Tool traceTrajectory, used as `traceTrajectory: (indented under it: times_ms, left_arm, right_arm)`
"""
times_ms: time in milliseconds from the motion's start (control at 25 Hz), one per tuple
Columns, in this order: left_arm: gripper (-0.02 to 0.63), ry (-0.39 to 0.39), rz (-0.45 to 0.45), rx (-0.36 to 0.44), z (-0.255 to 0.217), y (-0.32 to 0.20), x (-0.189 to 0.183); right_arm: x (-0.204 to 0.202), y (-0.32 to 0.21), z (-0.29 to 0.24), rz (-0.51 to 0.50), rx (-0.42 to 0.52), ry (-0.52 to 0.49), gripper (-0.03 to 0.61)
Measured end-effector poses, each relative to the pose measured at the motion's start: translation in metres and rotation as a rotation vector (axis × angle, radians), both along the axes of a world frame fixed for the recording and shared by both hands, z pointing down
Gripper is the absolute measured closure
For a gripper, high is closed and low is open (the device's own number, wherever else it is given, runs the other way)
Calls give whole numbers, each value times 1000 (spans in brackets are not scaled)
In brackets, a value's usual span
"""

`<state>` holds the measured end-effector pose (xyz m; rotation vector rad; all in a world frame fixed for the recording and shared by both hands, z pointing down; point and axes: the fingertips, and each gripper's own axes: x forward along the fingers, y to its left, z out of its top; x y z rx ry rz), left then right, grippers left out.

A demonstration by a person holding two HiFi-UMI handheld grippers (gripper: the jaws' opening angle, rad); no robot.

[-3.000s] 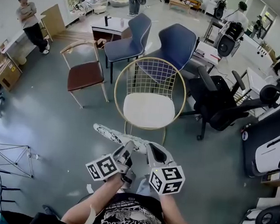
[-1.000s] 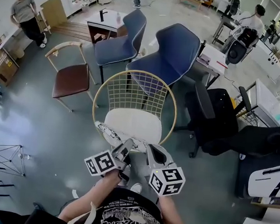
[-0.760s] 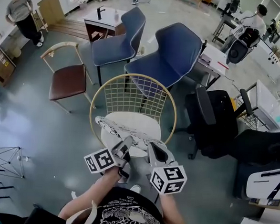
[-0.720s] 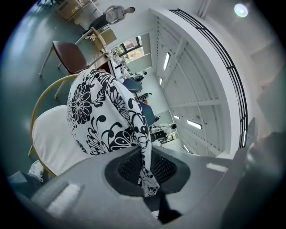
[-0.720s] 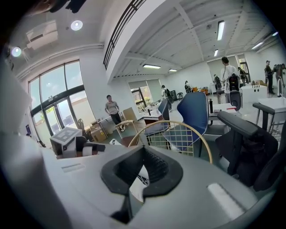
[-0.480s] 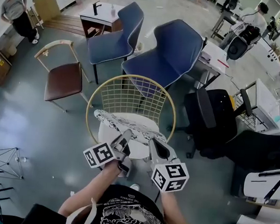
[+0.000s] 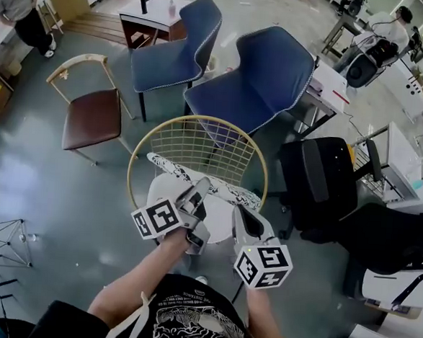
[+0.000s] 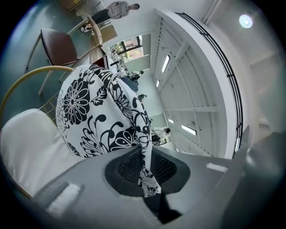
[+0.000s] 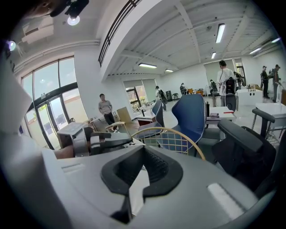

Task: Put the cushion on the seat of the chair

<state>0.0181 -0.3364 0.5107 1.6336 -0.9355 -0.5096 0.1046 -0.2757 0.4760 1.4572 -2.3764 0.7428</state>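
Observation:
In the head view a black-and-white floral cushion (image 7: 196, 179) hangs just above the white seat (image 7: 219, 217) of a gold wire chair (image 7: 199, 146). It stretches from the seat's left to its right. My left gripper (image 7: 199, 190) is shut on the cushion's near edge. My right gripper (image 7: 242, 211) is shut on its right end. In the left gripper view the cushion (image 8: 96, 112) bulges ahead with a fold pinched in the gripper (image 8: 145, 176), above the seat (image 8: 27, 147). In the right gripper view pale cloth shows in the gripper (image 9: 136, 188).
Two blue chairs (image 7: 265, 74) (image 7: 173, 50) stand behind the wire chair. A wooden chair with a brown seat (image 7: 92, 113) is to its left and a black office chair (image 7: 319, 183) to its right. A person (image 7: 21, 3) stands far left beside a small table (image 7: 146, 12).
Both grippers have carried the cushion forward, from just in front of the wire chair to over its white seat. The chair now sits closer beneath me.

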Motion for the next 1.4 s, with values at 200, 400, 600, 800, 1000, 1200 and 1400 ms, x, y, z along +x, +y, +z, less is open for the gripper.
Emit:
traceTrajectory:
  times_ms: [200,400,600,800,1000,1200,1400]
  left_arm:
    - [589,24,5,-9,11,-1,-2]
    - [589,13,15,-66,22,19,-10]
    - [589,-15,24,-134,55,47,-17]
    - [589,-59,63,-193,91,78,-25]
    - [588,-90,79,-248,127,104,-30]
    - [588,-106,114,-278,156,126,-30]
    - [583,-95,87,-309,184,147,-33]
  right_arm:
    - [-3,-6,8,-5,-9,5,578]
    - [-11,0,9,-27,-49,-1,578]
    - [-20,10,27,-58,-95,-3,578]
    - [-31,23,44,-89,-131,-5,578]
    - [-36,40,63,-114,-163,-5,578]
    - [-43,56,79,-128,-192,-19,578]
    - [-52,76,93,-162,-212,-12,578]
